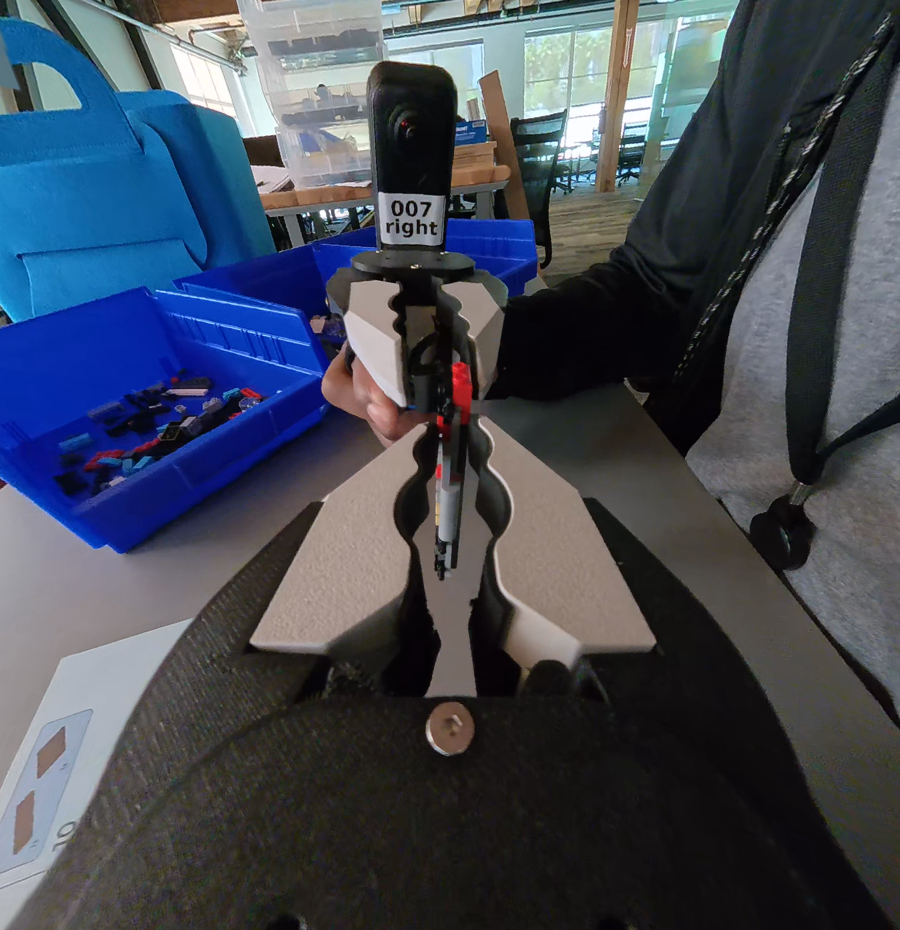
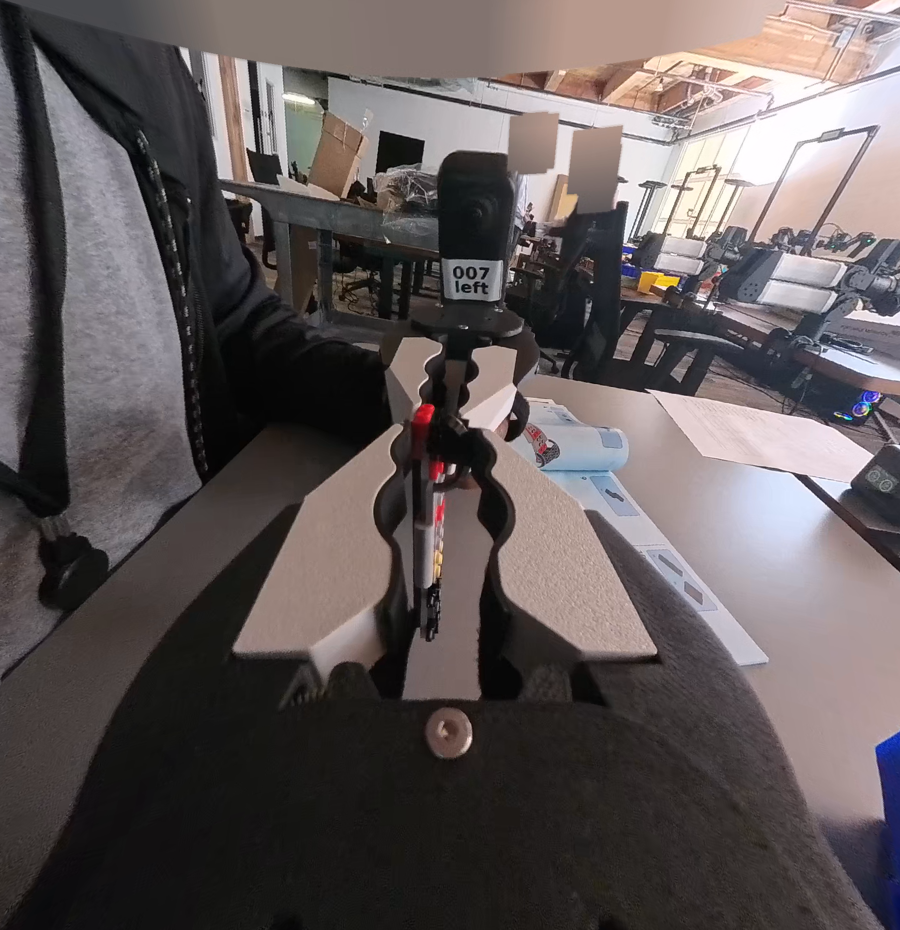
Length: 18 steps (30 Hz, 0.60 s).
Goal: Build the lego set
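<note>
Item: partly built lego assembly, a long thin strip of black, white, grey and red pieces with a red brick at one end, held edge-on in the air above the grey table, between the two grippers that face each other tip to tip. Left gripper: jaws nearly together, with the strip lying lengthwise in the narrow gap; whether the pads actually press it cannot be told. Right gripper: jaws likewise close together around the same strip, which runs along the left pad in its own view; firm contact cannot be confirmed. Each gripper carries a black camera with a white label on top and is held in a person's hand, dark sleeve behind. Loose stock: blue bin on the table, well apart from the grippers, holding scattered black, red, light blue and grey pieces; a second blue bin behind it. Paperwork: open instruction booklet on the table beside the left gripper; a white sheet farther off.
</note>
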Motion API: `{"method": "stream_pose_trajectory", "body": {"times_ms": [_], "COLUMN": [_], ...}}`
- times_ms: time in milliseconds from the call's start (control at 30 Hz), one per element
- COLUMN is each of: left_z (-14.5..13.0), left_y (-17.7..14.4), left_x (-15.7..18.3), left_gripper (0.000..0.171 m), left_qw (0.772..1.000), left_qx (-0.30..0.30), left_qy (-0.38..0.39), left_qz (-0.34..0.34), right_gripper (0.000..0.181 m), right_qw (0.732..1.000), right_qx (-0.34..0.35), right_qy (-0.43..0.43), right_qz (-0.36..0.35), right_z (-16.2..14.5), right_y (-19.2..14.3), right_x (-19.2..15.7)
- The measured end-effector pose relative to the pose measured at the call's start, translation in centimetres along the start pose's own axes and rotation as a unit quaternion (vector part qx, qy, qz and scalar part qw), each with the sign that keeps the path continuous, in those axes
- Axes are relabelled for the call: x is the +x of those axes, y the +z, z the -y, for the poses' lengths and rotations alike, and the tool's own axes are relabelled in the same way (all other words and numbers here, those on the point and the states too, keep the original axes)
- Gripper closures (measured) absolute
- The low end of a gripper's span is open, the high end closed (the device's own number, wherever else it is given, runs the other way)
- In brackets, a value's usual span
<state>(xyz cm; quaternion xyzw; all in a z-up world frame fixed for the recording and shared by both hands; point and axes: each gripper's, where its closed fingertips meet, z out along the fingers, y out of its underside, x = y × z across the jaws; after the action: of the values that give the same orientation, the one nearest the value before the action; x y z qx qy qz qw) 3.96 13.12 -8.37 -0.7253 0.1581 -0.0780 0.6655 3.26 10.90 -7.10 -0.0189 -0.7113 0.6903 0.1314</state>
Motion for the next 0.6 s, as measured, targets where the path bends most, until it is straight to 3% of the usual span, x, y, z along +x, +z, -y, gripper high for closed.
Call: {"method": "stream_pose_trajectory", "body": {"times_ms": [267,600], "left_z": [-0.10,-0.35], "left_y": [0.14,0.47], "left_x": [-0.37,-0.11], "left_gripper": [0.161,0.161], "left_qw": [1.000,0.999], "left_qx": [-0.013,-0.022], "left_qy": [-0.026,-0.023], "left_qz": [0.004,-0.004], "right_gripper": [0.156,0.157], "right_qw": [1.000,1.000], "right_qx": [-0.009,-0.004], "right_qy": [-0.018,0.019], "right_qz": [-0.012,0.013], "right_z": [-0.17,-0.39], "right_y": [-0.11,-0.28], "right_x": [0.36,-0.01]}}
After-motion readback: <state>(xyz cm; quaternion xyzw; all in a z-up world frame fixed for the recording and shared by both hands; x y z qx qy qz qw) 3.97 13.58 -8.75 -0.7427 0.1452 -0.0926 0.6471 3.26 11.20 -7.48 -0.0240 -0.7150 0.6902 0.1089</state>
